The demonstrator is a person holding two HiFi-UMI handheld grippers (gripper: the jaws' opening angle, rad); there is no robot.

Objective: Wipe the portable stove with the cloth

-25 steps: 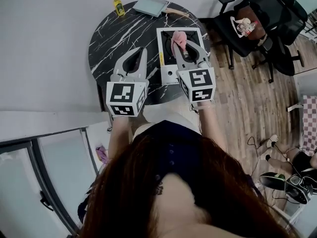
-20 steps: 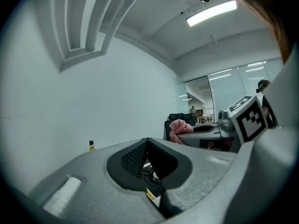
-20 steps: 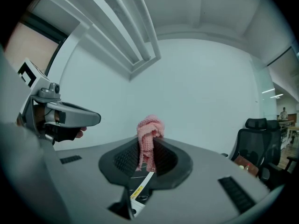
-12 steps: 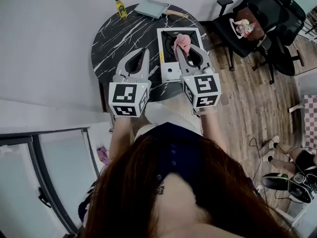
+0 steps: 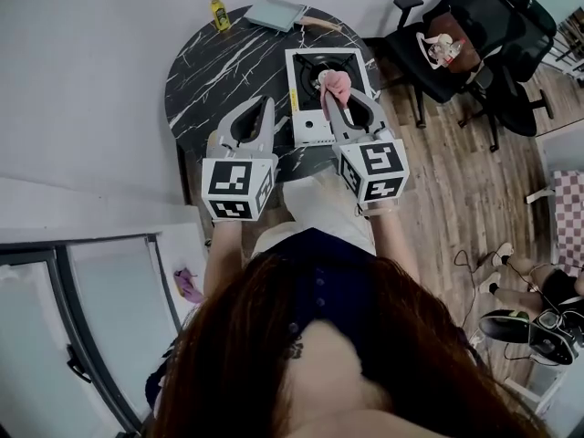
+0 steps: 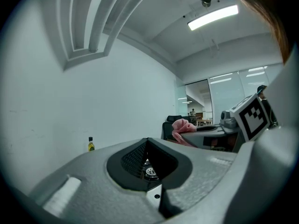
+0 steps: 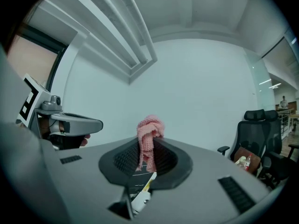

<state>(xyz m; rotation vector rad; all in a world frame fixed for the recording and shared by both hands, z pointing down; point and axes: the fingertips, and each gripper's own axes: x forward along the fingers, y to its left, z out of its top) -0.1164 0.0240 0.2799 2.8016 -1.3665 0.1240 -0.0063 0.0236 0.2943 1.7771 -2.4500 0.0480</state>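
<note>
Since a second ago the right gripper [image 5: 334, 97] and its pink cloth [image 5: 336, 82] have drawn slightly nearer over the portable stove [image 5: 308, 131], which sits on the right part of the round black marbled table [image 5: 219, 71]. Its jaws pinch the cloth above the burner. The left gripper [image 5: 266, 105] hangs over the table just left of the stove, jaws pressed together on nothing. A yellow bottle [image 5: 217, 11] and a flat grey pan [image 5: 276, 12] stand at the far edge; a black office chair [image 5: 474, 26] is to the right. The stove's yellow side label is unreadable.
</note>
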